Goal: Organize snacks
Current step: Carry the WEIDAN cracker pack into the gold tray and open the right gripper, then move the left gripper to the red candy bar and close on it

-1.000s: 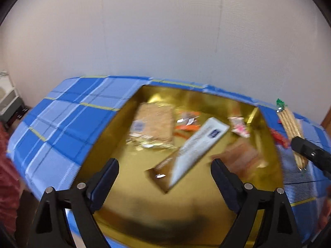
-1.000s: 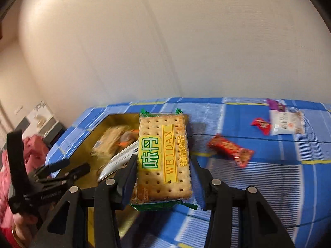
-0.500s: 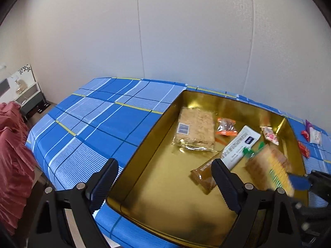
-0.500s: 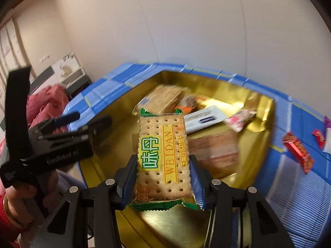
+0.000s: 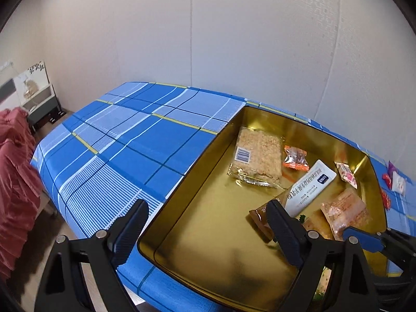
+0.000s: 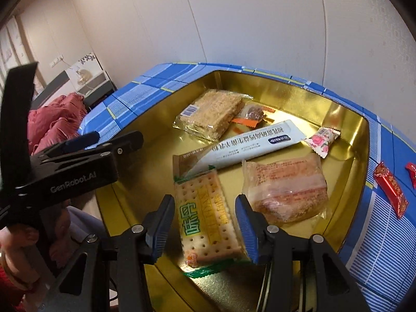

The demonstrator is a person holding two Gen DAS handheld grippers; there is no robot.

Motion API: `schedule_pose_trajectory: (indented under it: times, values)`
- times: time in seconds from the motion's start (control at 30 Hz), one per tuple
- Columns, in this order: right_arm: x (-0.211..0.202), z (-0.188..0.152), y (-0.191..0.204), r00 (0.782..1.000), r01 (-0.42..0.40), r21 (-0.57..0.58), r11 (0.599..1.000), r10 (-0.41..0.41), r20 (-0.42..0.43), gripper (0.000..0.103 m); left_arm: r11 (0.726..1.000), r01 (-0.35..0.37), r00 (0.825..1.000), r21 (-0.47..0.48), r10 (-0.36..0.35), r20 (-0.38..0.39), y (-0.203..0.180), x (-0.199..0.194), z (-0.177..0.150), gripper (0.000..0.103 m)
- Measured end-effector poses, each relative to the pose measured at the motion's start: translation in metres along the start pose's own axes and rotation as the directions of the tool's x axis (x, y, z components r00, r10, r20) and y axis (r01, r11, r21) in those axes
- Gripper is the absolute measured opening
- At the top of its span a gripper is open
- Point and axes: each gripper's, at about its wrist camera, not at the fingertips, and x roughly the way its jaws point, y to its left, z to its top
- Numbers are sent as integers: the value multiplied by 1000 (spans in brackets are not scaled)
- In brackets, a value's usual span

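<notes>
A gold tray [image 6: 286, 96] sits on the blue plaid cloth [image 5: 130, 140]. My right gripper [image 6: 205, 221] is low inside the tray, shut on a green-edged cracker pack [image 6: 205, 218] that lies tilted between its fingers. The pack's far end touches a long white pack [image 6: 254, 143]. A clear pack of pink cake [image 6: 286, 187] lies just to the right. Further back lie a grain bar pack [image 6: 213, 111] and small candies. My left gripper [image 5: 206, 208] hangs open and empty over the tray's [image 5: 260, 119] near left rim, and the right gripper's blue finger [image 5: 364, 239] shows beside it.
Red candies [image 6: 390, 189] and a small white packet [image 5: 399, 184] lie on the cloth right of the tray. A white wall stands right behind the table. Red bedding [image 5: 15, 171] and a low cabinet [image 5: 39, 98] are off the table's left end.
My right gripper carried the cracker pack from over the cloth into the tray and came down; the pack now sits tilted. The left gripper drifted toward the tray's left rim.
</notes>
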Motion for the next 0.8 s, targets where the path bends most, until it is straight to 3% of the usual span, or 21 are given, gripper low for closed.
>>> schedule_pose_trajectory:
  times: [0.2,0.43,0.8]
  values:
    - [-10,2,-5,999,2,20,1000,-3,42,49,1000,17,1000,6,-17,-7,-3,1,-1,92]
    - [-21,2,-17,996,35,50,998,-39,75,49,995,96,995,34,-95,-18,-17,0,-3,95]
    - [-57,-4,-76,980,77,253,965,-120,161,49,989,118,993,91,-118,0,-36,-5,-8,95]
